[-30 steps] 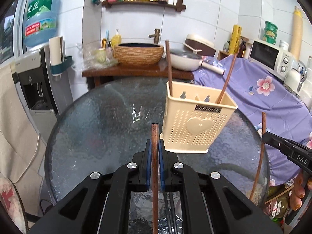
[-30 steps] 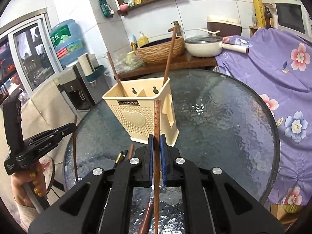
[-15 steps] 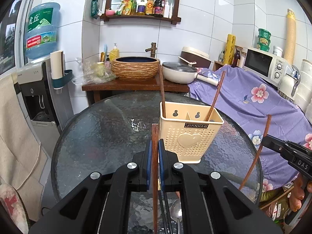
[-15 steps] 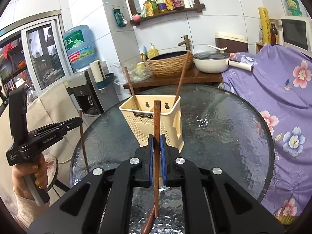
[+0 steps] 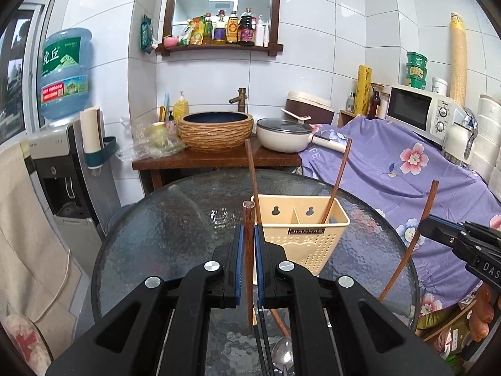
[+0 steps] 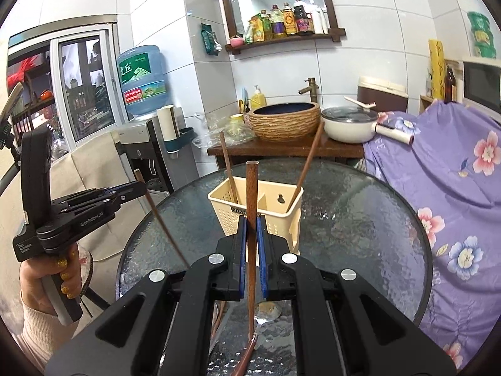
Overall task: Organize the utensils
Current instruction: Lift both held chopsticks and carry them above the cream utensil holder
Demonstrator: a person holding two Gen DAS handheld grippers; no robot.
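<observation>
Utensils: two wooden chopsticks already stand in cream holder [image 5: 300,235] mid glass table [image 5: 156,238], one per compartment. Your left gripper [image 5: 247,250] clenched on upright chopstick [image 5: 248,219]; your right gripper [image 6: 249,244] clenched on another chopstick [image 6: 251,188]. Spoon [image 5: 281,354] and dark chopsticks [image 5: 261,338] lie on table near you. Step, as judged: carry to holder. Next: bring each tip over a compartment, lower, release.
</observation>
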